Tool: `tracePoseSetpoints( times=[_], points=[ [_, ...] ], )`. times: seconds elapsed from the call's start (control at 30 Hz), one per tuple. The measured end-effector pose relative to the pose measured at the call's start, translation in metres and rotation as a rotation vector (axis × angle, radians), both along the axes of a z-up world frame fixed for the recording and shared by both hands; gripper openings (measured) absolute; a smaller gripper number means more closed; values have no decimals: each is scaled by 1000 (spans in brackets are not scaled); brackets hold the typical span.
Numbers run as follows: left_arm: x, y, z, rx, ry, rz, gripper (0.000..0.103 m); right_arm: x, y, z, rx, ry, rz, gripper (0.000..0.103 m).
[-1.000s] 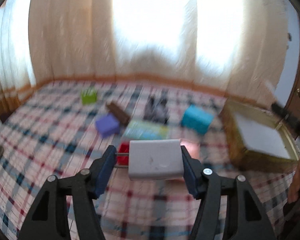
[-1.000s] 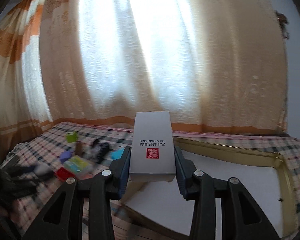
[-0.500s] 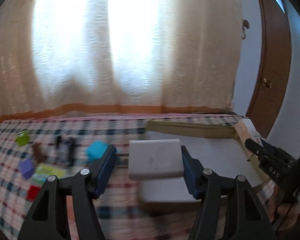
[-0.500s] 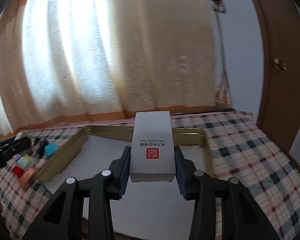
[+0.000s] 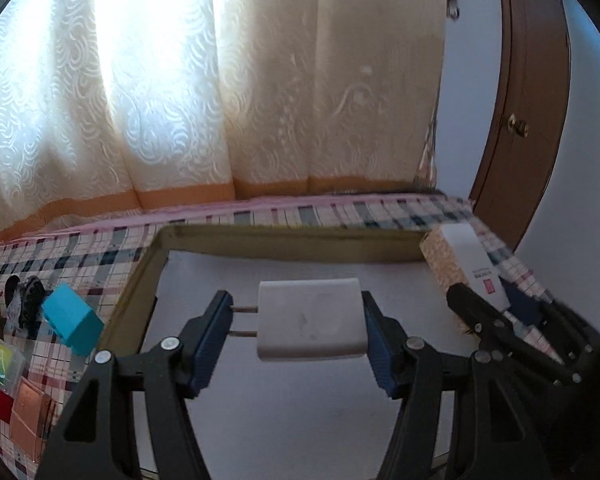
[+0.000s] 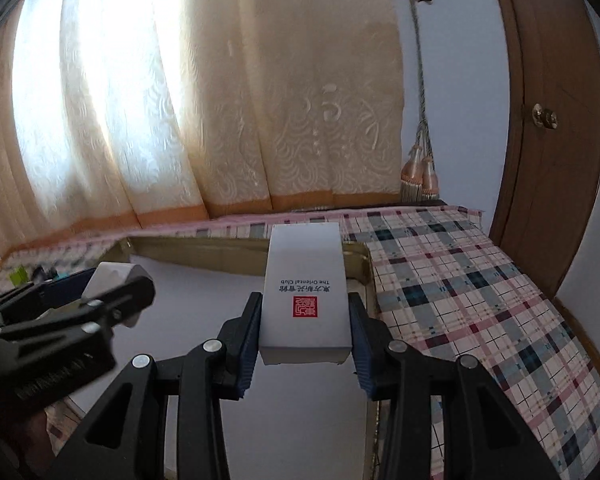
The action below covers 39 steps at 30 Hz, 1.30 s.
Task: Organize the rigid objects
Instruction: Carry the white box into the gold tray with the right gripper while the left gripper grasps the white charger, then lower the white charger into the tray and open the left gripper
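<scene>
A smooth matt white plastic charger (image 5: 312,320), a matt white paper carton (image 6: 305,292), a woven plaid cloth (image 6: 460,280) and glossy wooden door (image 6: 556,160) are seen.

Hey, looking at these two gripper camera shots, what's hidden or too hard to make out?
- Tray: near part of its floor hidden by both grippers' fingers, in both views.
- White charger: underside unseen; in the right wrist view the left gripper covers most of it.
- White box: small print unreadable in the left wrist view.
- Left-edge items beyond the blue box: cut off and blurred.
</scene>
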<state>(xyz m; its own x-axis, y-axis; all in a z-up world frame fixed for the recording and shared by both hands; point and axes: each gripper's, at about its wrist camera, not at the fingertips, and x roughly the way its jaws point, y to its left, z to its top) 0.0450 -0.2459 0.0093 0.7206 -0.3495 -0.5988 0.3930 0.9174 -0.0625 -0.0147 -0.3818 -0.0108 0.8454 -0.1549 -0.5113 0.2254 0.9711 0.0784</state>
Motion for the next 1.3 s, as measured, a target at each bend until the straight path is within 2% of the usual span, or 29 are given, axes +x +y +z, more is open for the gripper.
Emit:
tracePoseSetpoints(
  times=[0.3,0.57,0.6,0.63,0.67,0.8,0.87,0.97,1.07,1.17,1.3],
  points=[
    [6,-4,-12,65,7,-5,63,4,-2,-5,34,30,10,44],
    [6,-6,-17,91,7,5,63,7,1,-8,46,51,28,45],
    [6,-6,-17,95,4,8,63,6,0,-8,58,51,32,46],
    [5,-5,-17,95,-2,11,64,6,0,-9,64,51,30,53],
    [3,-4,-15,99,-16,25,66,6,-2,-9,76,48,26,64],
    [-1,5,-9,96,-43,70,103,-6,-17,-5,174,-27,1,72],
    [-6,11,-3,60,-71,77,103,-14,-24,0,215,-88,-25,79],
    [-15,16,4,49,-124,81,102,-22,-33,3,261,-143,-51,79],
    [-20,19,5,57,-154,93,103,-22,-38,2,279,-149,-71,79],
    [-21,23,4,66,-158,100,103,-22,-38,0,265,-151,-88,79],
    [-25,31,3,79,-174,124,103,-28,-29,3,177,-189,-114,79]
  ],
)
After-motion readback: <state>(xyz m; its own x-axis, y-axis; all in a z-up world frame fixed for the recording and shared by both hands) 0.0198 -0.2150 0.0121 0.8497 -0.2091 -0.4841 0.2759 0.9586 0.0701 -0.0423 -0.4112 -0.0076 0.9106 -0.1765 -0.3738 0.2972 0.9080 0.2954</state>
